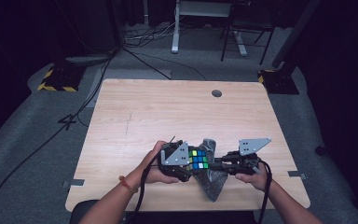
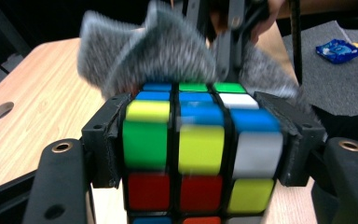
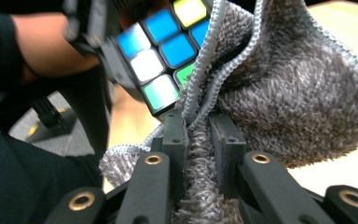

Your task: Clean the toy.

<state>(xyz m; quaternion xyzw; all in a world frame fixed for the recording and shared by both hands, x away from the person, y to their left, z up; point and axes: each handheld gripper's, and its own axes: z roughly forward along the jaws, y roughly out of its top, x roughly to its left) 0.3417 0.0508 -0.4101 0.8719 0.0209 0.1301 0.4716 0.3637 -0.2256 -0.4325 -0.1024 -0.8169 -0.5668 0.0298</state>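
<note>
1. A dim room with grey carpet, cables and a desk frame at the back lies behind a light wooden surface [image 1: 135,112], which has a round hole [image 1: 216,93] near its far edge.
2. The left gripper [image 1: 182,163] is clamped on a puzzle cube [image 2: 198,149]; in the left gripper view its two jaws press the cube's opposite sides, and the cube sits right between them, held above the near part of the surface.
3. The right gripper [image 3: 198,133] is clenched on a grey cloth [image 3: 289,93]; in the right gripper view the jaws pinch a bunched fold, and the rest of the cloth billows out beyond and to one side of the fingertips.
4. The cube is straight ahead of the right gripper, its blue, white and green tiles touching the cloth's stitched edge.
5. From the left gripper the cloth lies just beyond the cube, against its far face, with the right gripper behind it.
6. My judgement: both grasps are done and the cloth has met the cube, so the wiping seems to be under way.
7. What seems left: the faces toward the left gripper show no cloth on them, so those sides likely need wiping, then both things set down.
</note>
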